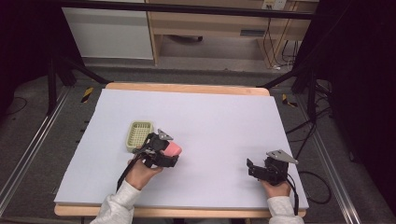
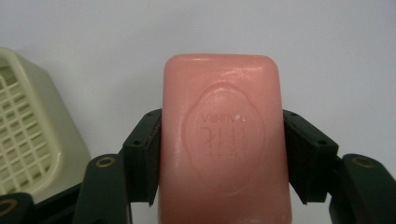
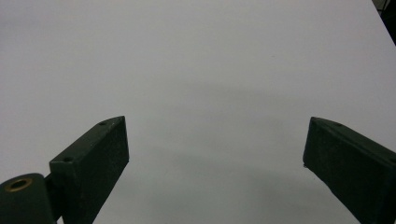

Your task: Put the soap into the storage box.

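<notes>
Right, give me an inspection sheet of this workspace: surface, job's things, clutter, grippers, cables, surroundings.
Surface: pale sheet covering a wooden table, flat and clean.
Job's things: pink soap bar with an embossed oval stamp, held off the sheet; pale green slotted soap dish on the sheet beside it.
Clutter: nothing seen.
Grippers: left gripper shut on the soap bar, jaws pressing its two long sides; right gripper low over the sheet near the table's right edge, jaws open with nothing between.
Cables: one black cable trails from each gripper; more cables lie on the floor right of the table.
Surroundings: grey floor, wooden furniture behind, dark frame legs either side.
</notes>
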`<state>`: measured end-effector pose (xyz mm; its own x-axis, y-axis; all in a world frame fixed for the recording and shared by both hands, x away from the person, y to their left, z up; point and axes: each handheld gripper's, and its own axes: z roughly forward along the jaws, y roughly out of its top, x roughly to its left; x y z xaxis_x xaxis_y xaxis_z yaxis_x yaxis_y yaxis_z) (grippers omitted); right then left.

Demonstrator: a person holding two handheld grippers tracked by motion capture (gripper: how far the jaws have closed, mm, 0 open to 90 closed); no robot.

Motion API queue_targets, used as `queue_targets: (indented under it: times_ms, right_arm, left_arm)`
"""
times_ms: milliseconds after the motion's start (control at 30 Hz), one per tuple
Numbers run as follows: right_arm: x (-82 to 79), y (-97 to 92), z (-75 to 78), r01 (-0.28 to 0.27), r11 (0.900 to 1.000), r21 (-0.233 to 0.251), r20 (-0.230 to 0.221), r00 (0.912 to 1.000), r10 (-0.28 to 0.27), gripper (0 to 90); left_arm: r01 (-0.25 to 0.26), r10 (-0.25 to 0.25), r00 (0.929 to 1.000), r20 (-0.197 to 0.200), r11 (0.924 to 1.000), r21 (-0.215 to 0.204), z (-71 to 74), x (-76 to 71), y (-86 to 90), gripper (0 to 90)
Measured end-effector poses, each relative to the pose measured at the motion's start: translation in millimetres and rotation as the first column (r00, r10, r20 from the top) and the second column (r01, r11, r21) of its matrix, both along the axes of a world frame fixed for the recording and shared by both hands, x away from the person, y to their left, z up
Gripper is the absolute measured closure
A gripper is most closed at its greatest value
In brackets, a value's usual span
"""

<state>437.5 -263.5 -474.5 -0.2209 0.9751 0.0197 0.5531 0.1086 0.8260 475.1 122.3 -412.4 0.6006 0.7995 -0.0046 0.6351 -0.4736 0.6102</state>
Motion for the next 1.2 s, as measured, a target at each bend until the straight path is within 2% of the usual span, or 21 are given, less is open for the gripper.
queue_targets:
  times_ms: [300,667,1200]
  right_arm:
    - [-0.6,0.7,0.2,-0.006,1.0,0.002,-0.001,1.0,0.006,7.3]
    - [-1.0,0.6,0.5,-0.011,0.9999,-0.005,0.002,0.9999,0.011,7.3]
    - [-0.7,1.7,0.6,-0.014,0.9999,0.001,0.0,0.9999,0.014,7.3]
  left_arm:
    - [-0.044,0.044,0.999,0.01,0.9986,-0.029,6.0,2.6,21.4,37.0]
    - [-0.096,0.096,0.9952,0.016,0.9951,-0.025,10.0,11.5,43.0,37.0]
    - [-0.173,0.174,0.9845,0.017,0.9835,-0.052,14.7,25.7,71.7,37.0]
